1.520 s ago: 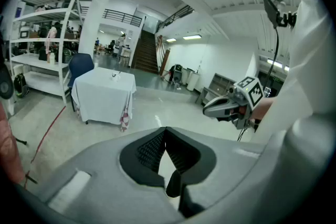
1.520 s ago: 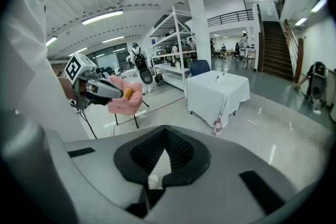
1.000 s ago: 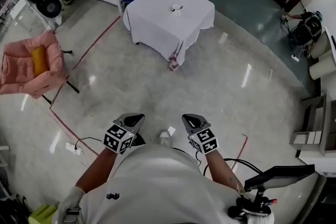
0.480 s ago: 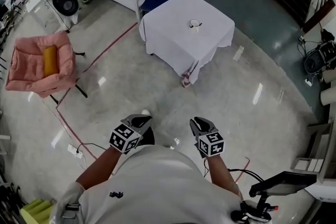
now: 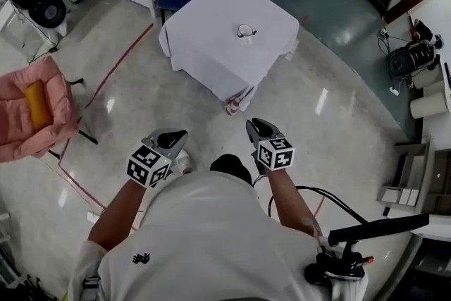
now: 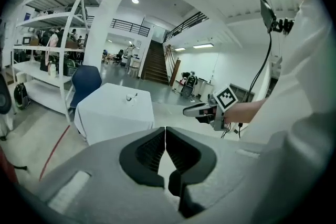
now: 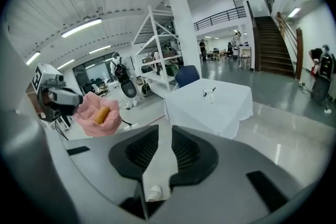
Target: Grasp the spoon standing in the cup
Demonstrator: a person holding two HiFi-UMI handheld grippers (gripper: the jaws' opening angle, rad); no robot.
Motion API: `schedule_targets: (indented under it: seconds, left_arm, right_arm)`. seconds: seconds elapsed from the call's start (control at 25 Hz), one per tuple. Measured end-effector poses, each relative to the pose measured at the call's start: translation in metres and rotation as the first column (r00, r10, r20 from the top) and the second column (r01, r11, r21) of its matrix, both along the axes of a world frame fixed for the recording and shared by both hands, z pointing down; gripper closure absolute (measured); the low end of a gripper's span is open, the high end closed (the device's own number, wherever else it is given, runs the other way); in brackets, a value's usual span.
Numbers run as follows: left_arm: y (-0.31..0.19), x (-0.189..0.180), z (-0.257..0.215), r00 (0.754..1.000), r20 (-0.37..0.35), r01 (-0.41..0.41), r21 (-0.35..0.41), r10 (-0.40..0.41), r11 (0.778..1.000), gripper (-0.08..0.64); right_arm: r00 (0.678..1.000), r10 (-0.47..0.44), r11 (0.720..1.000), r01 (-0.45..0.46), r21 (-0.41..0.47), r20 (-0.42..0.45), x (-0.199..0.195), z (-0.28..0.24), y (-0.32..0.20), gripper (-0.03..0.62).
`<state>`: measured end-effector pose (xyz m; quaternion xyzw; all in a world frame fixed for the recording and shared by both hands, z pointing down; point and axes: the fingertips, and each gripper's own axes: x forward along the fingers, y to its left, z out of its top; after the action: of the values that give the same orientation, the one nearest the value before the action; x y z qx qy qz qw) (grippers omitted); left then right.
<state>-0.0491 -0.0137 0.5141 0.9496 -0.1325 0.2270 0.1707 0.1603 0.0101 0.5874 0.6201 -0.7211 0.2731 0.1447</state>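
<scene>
Head view puts the cup (image 5: 244,30) with the spoon (image 5: 251,32) on the white table (image 5: 211,56), well ahead of both grippers. The right gripper (image 5: 255,125), jaws parted and empty, lines up better than the left gripper (image 5: 176,134), pinched closed on nothing.

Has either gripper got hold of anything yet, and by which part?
Nothing is held. The left gripper has its fingers shut on nothing; the right gripper has its fingers apart and empty. The spoon stands in the cup on the table ahead.
</scene>
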Motion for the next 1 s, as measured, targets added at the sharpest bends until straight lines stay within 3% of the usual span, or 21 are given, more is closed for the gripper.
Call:
schedule_targets:
  seconds: [0.16,0.4,0.76,1.0]
  left_arm:
    - [-0.046,-0.003,0.007,0.999,0.005,0.046,-0.029,-0.046,0.999,0.548]
    - [-0.123,0.016,0.02,0.985,0.038,0.17,-0.034,-0.169,0.985,0.548]
    - [-0.231,0.087,-0.005,0.942,0.088,0.324,0.014,-0.324,0.946,0.548]
    - [-0.272,0.133,-0.008,0.912,0.119,0.393,0.022,-0.393,0.919,0.548]
  right_arm:
    - [0.997,0.056,0.998,-0.055,-0.03,0.046,0.019,0.015,-0.058,0.505]
    - [0.973,0.181,0.983,-0.174,-0.057,0.145,0.092,0.056,-0.169,0.502]
    - [0.935,0.272,0.962,-0.255,-0.102,0.229,0.217,0.099,-0.338,0.444]
    - [0.898,0.32,0.944,-0.277,-0.18,0.301,0.268,0.137,-0.398,0.426]
